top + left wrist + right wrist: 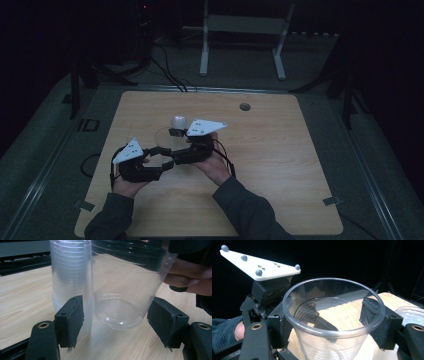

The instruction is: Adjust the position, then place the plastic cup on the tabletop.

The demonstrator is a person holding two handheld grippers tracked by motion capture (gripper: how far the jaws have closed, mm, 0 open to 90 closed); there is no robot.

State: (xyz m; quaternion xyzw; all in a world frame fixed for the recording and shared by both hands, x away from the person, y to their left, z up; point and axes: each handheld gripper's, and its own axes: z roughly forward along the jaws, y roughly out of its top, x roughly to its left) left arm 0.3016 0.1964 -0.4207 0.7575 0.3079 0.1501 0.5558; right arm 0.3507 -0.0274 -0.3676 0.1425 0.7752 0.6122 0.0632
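Clear plastic cup (332, 322) is sitting between the jaws of the right gripper (329, 322), which are closing on its walls just under the rim, one pad on each side. In the left gripper view the same cup (125, 290) is hanging tilted just beside the stack of cups (71, 282), its base lifted off the wooden table (22, 302). The left gripper (117, 320) is holding its jaws wide apart, one pad in front of the stack and the other past the cup, gripping nothing. From above, both grippers are meeting near the stack (178, 125), the right hand (215, 162) toward the person from it.
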